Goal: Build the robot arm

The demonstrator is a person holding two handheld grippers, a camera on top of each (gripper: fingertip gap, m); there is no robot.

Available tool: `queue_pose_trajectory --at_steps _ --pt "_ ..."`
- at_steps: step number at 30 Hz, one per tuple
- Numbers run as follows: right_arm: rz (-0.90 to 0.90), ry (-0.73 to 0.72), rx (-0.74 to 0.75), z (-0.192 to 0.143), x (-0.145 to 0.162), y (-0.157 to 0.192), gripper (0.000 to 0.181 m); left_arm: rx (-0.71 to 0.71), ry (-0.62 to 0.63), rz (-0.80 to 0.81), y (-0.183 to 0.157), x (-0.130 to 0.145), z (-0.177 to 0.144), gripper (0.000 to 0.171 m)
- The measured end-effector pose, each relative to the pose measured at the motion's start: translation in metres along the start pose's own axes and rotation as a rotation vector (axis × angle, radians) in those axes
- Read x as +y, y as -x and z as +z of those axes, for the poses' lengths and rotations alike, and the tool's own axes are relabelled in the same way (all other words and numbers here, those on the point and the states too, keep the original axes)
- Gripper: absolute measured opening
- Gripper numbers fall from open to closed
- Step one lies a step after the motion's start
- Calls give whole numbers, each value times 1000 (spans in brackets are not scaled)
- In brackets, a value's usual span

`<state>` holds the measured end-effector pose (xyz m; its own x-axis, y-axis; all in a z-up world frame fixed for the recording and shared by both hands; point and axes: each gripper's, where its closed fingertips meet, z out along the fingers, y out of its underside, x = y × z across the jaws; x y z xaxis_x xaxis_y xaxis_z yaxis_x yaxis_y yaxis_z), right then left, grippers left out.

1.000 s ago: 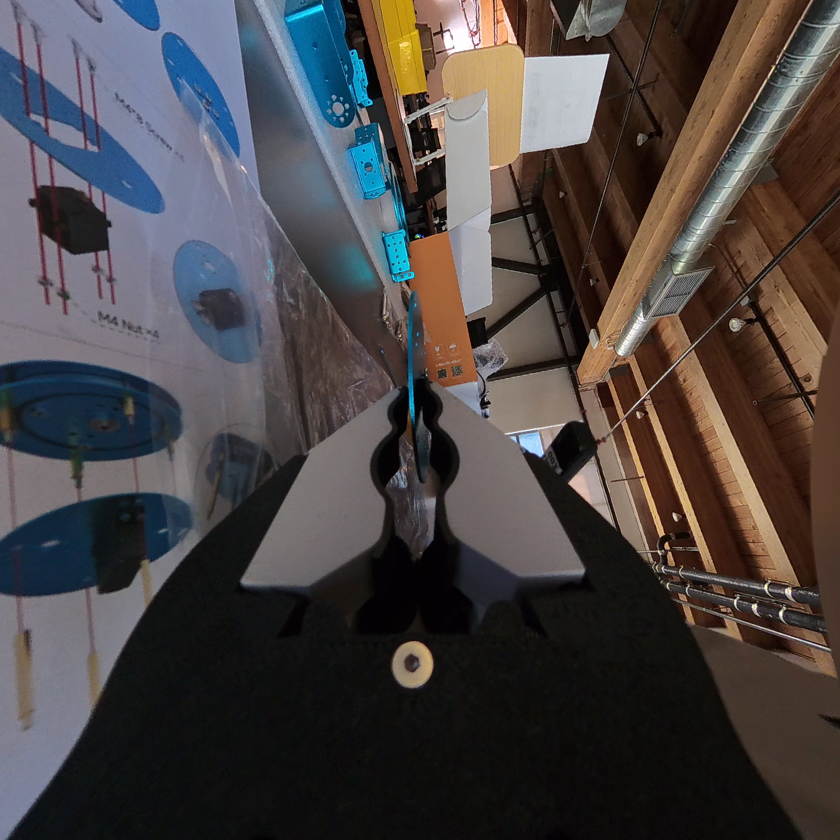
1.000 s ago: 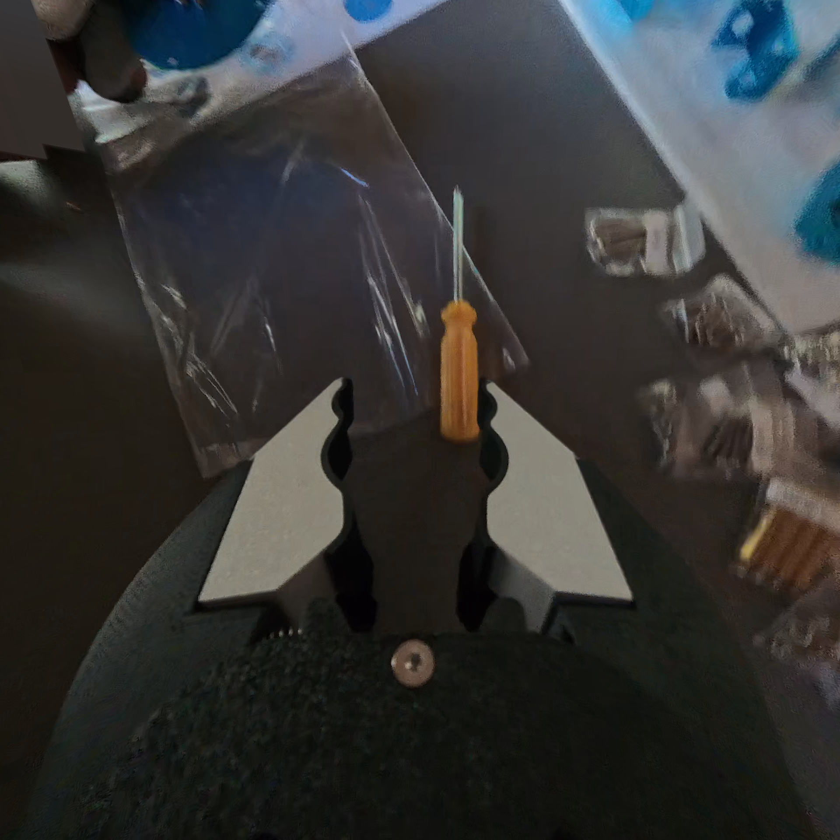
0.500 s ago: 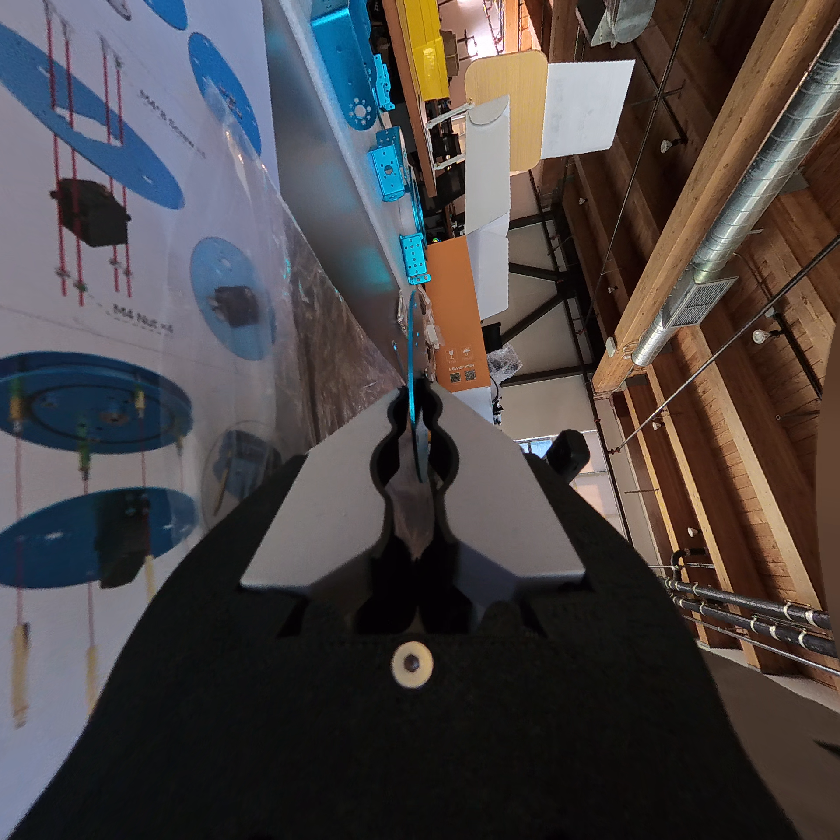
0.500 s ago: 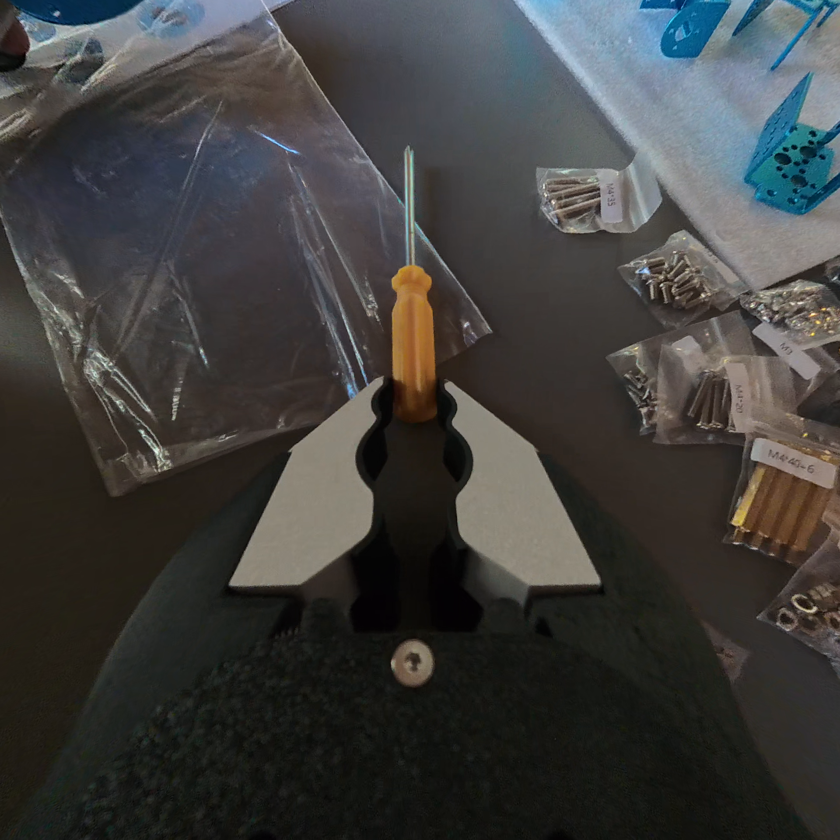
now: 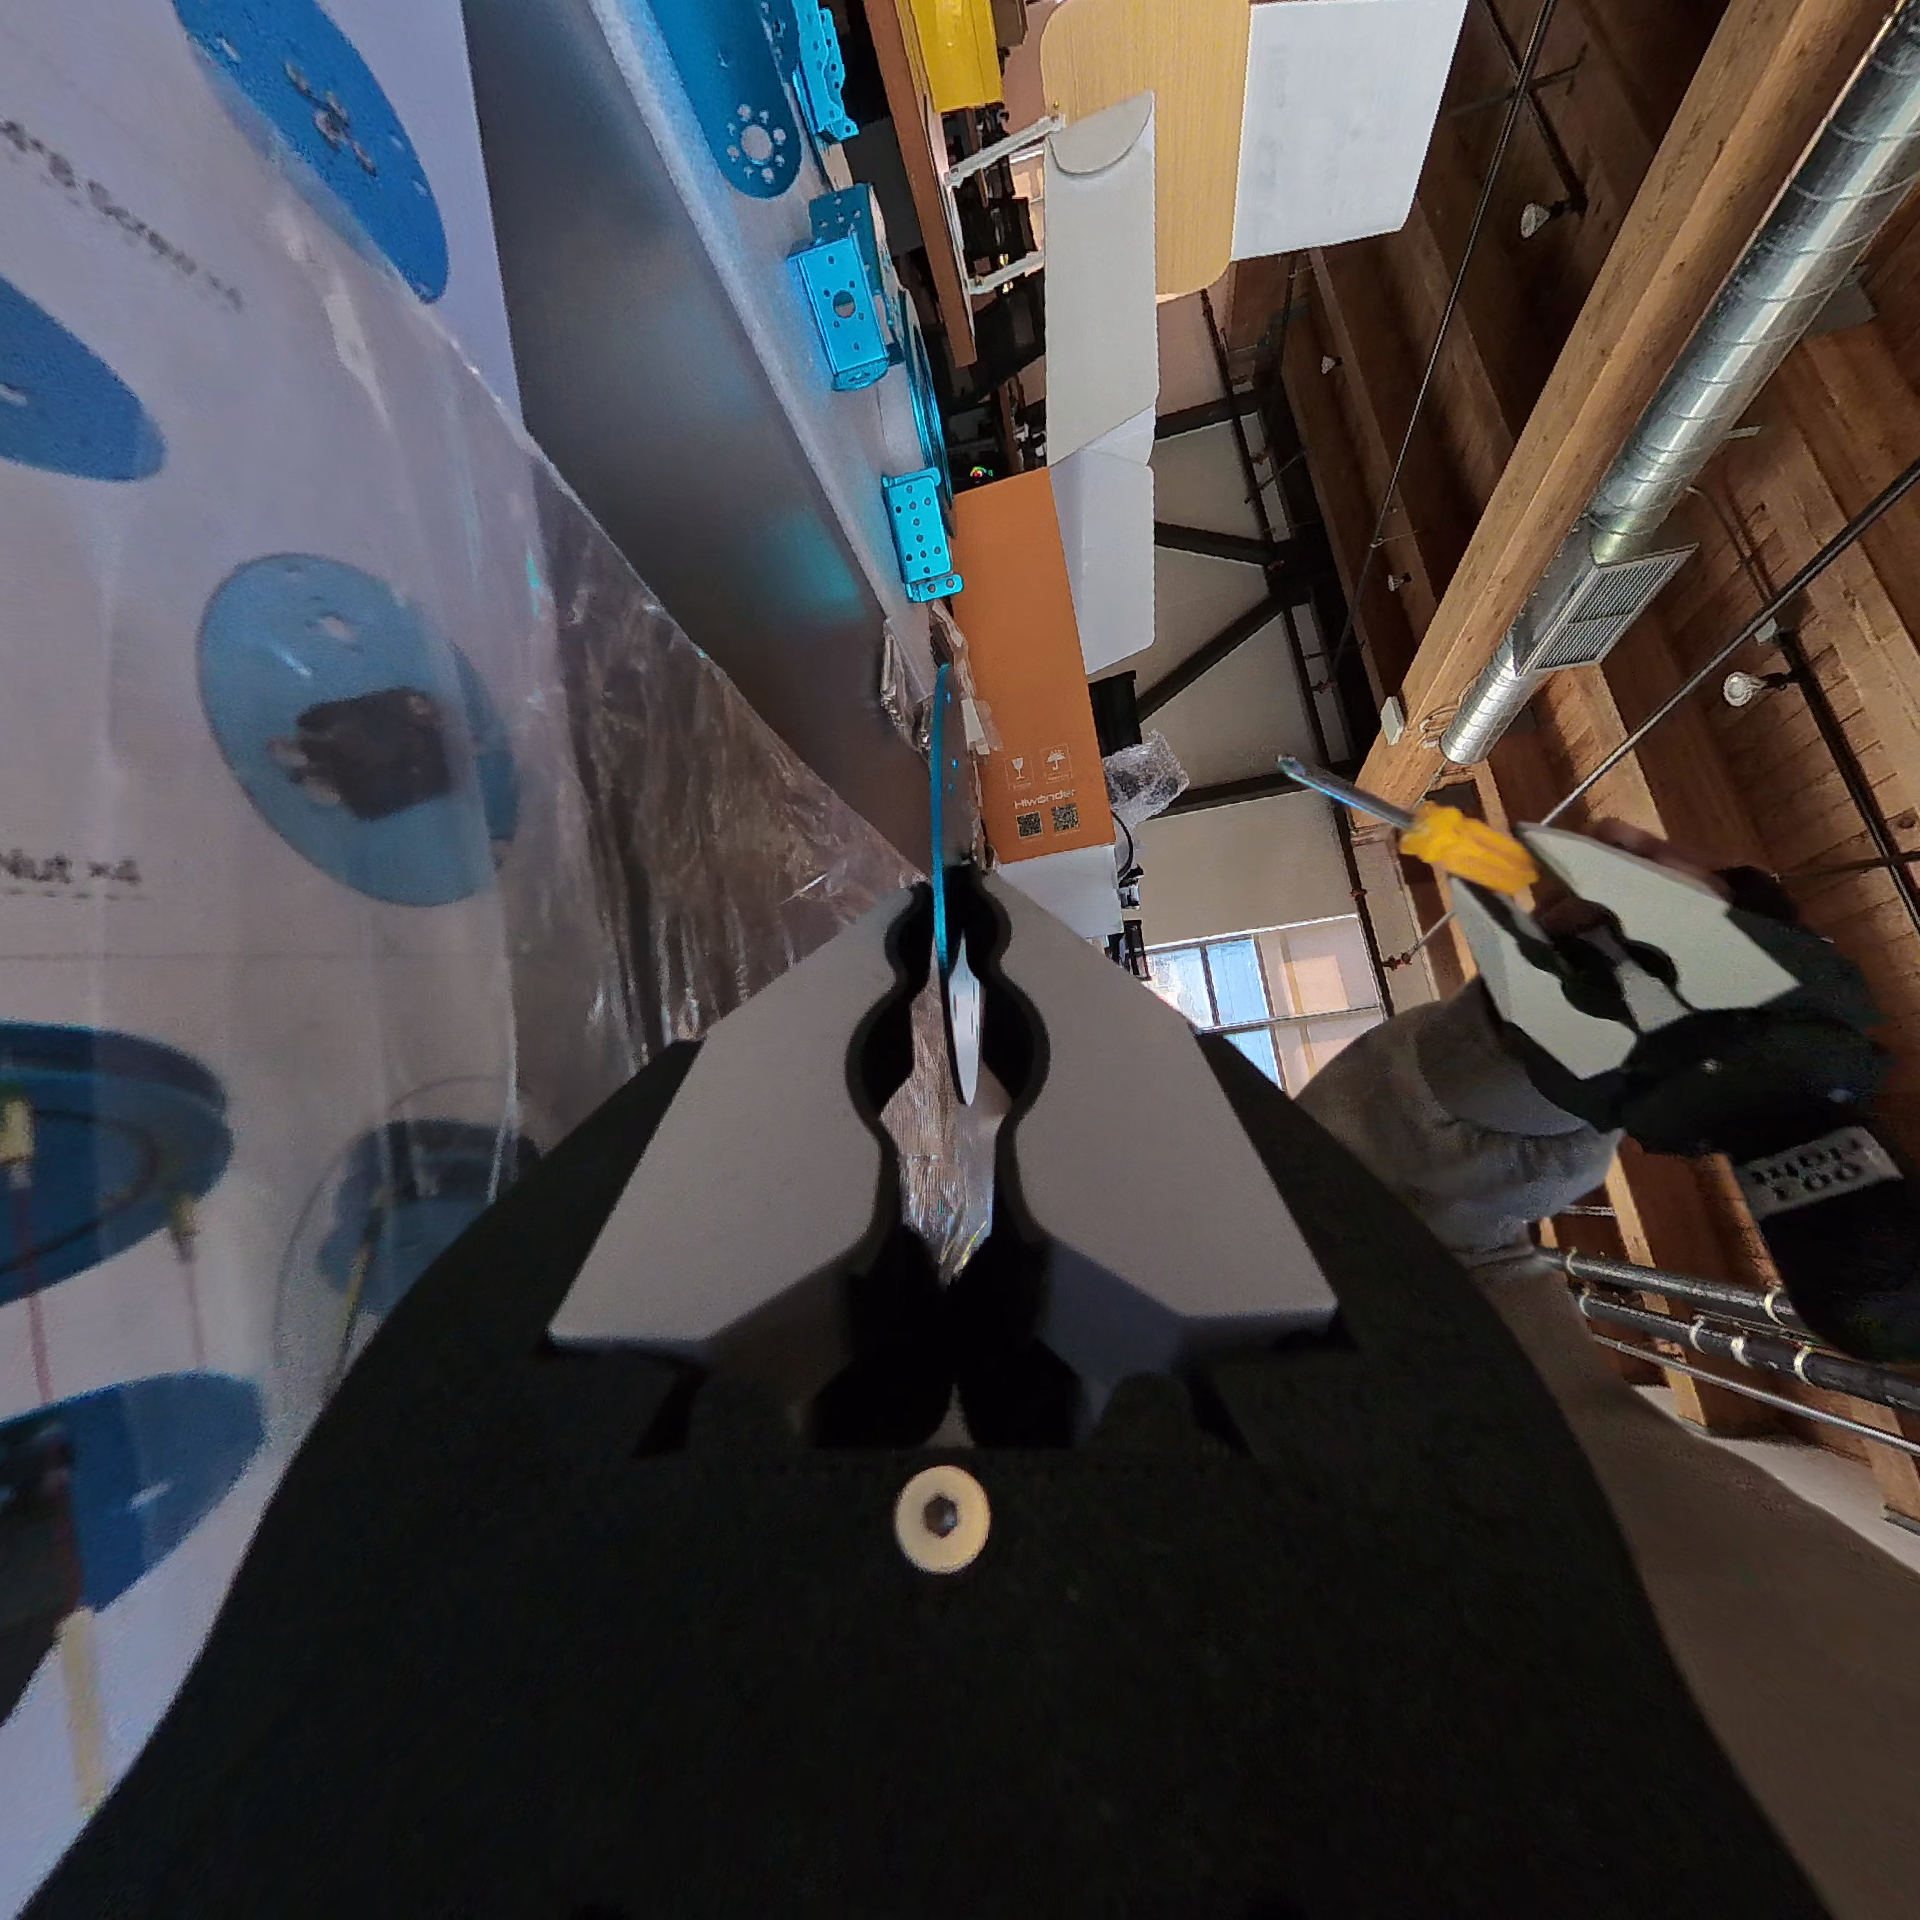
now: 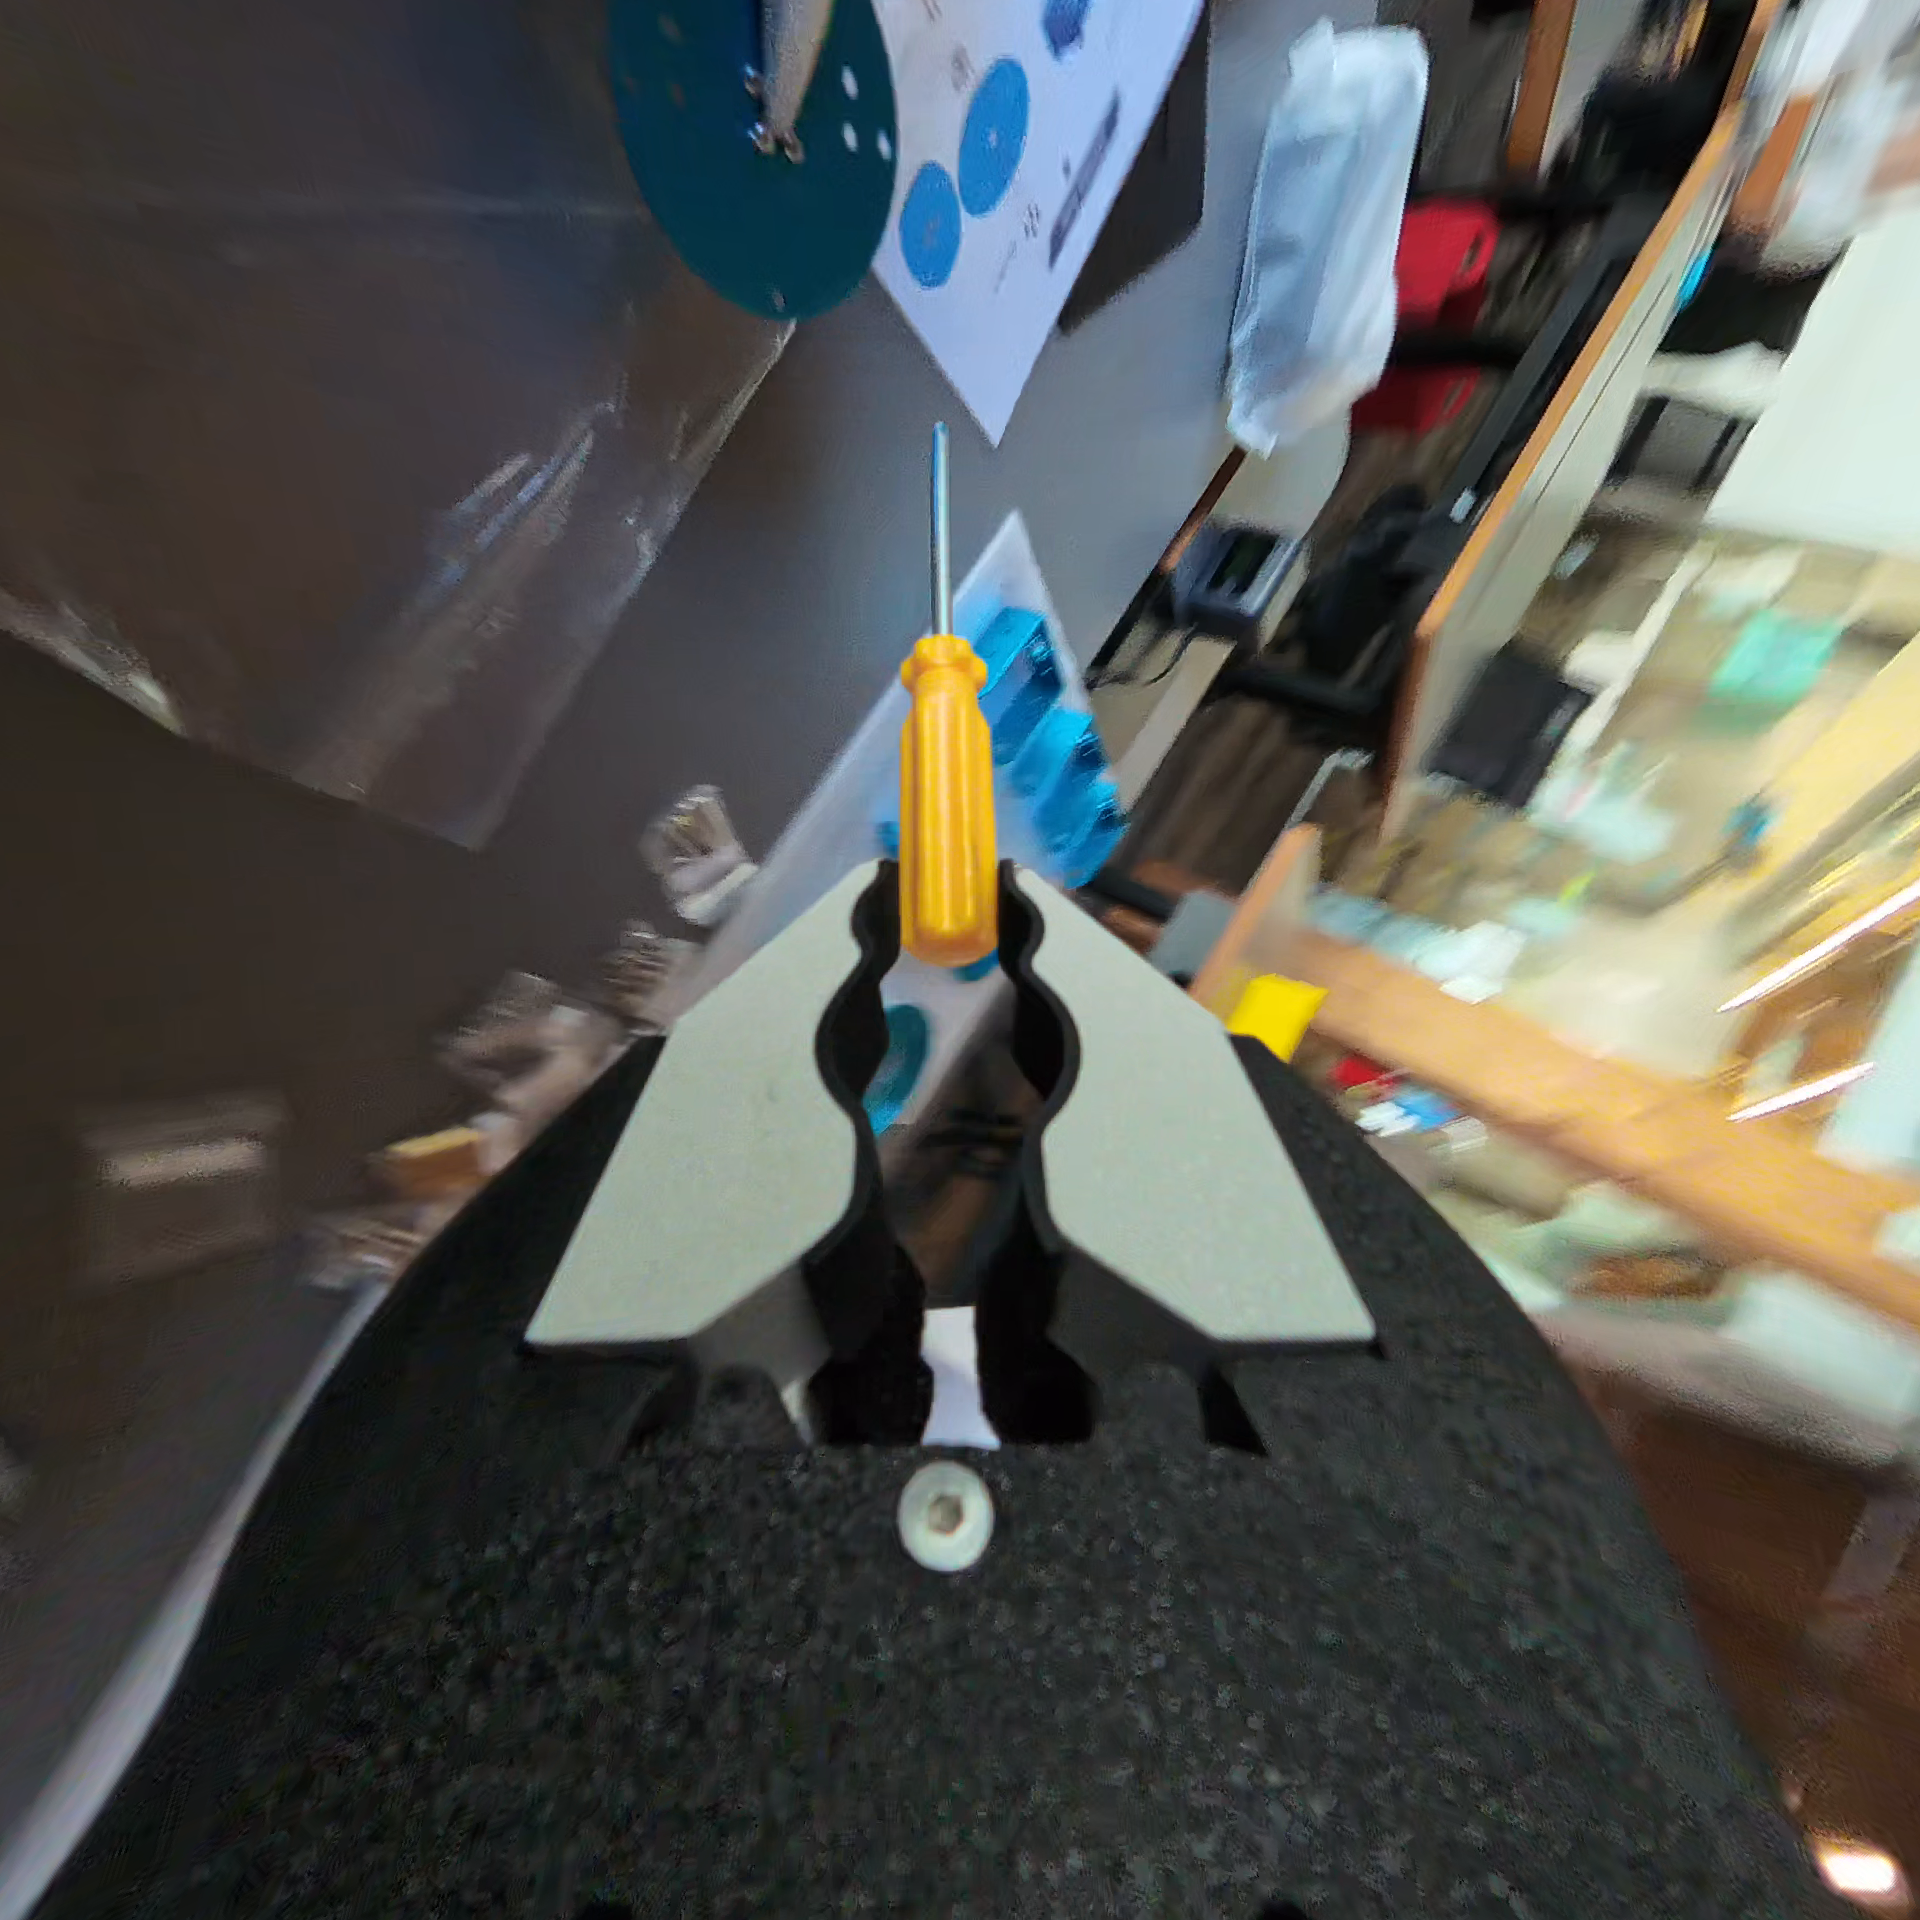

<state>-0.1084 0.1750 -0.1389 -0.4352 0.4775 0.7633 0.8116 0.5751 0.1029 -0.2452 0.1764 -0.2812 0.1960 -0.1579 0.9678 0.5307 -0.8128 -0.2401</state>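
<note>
since a second ago the right gripper [image 6: 951, 883] has closed on the orange screwdriver [image 6: 945, 800] and lifted it off the dark table [image 6: 260, 935] toward the blue disc [image 5: 951, 790], pinched edge-on in the closed left gripper [image 5: 954, 899]

Black grippers [image 5: 951, 914], grey wavy-edged fingers [image 6: 727, 1143], one pale screw each, possibly plastic.

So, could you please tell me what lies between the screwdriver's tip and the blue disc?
Nothing: in the right wrist view the gap between the screwdriver tip and the blue disc shows only the dark table behind. The left wrist view shows no object between them either.
</note>
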Motion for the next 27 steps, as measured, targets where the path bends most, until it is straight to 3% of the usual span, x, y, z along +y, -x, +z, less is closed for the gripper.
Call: queue_pose_trajectory --at_steps 4,11,18,27 --pt "-468 23 53 11 -38 -21 17 -1 12 -8 -2 2 3 6" --pt "-932 0 95 34 -64 -21 18 -23 10 -1 1 1 -1 5" --pt "-1136 -86 105 43 -82 -17 18 -10 46 -36 5 6 2 5" --pt "-1252 -145 110 41 -100 -30 17 10 65 -55 4 8 3 5"
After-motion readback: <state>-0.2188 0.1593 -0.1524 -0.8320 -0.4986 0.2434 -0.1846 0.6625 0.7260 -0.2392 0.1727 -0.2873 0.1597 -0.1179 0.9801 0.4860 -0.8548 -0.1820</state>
